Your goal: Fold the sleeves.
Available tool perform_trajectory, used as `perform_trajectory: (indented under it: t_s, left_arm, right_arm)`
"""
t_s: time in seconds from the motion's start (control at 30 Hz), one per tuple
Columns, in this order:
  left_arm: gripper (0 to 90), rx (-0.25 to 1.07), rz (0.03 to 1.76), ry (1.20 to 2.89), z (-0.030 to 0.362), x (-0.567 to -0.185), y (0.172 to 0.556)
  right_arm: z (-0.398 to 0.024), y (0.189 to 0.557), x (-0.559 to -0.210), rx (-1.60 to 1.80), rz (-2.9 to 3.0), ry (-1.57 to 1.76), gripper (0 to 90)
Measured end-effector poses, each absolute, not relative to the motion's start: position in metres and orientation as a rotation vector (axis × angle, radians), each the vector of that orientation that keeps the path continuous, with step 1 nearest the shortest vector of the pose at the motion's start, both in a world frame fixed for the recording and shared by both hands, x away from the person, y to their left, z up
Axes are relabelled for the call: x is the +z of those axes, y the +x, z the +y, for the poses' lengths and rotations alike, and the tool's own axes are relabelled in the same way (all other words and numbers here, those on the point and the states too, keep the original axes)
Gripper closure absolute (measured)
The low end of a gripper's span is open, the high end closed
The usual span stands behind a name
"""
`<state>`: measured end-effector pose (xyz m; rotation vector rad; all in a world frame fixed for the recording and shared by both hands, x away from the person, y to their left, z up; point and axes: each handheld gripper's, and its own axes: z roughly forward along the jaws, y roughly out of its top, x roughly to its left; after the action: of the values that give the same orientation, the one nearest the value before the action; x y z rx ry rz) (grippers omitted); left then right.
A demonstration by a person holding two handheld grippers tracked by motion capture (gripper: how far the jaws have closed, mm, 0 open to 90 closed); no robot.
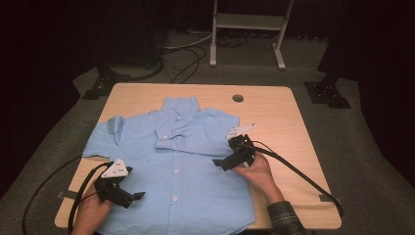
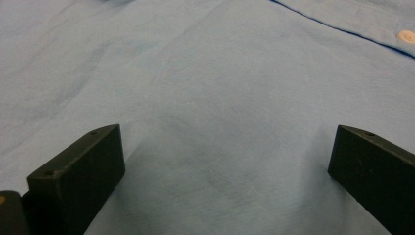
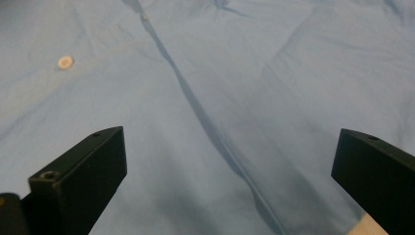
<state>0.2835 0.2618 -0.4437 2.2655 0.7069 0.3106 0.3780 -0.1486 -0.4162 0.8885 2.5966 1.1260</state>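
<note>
shirt (image 1: 181, 171) lies flat; left gripper (image 1: 133, 197) and right gripper (image 1: 219, 163) hover over it, jaws spread. a shallow pinch may catch only the top layer, so it'd bunch.

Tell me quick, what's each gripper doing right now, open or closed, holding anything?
Left gripper: open, jaws wide over the blue shirt, holding nothing.
Right gripper: open, jaws spread above the shirt's right side, holding nothing.

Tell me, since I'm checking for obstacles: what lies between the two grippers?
Only the blue shirt with its white button placket, between left gripper and right gripper, per the high view.
</note>
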Motion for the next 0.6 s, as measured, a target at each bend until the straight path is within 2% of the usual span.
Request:
perform_trajectory:
  t_s: [0.3,0.6]
  left_arm:
    - [0.0,0.311,0.707,2.266,0.262,-0.444,0.283]
    - [0.0,0.313,0.71,2.265,0.262,-0.444,0.283]
  right_arm:
    - [-0.165,0.365,-0.43,1.085,2.629,0.885,0.0]
    - [-0.159,0.363,-0.44,1.058,2.659,0.843,0.0]
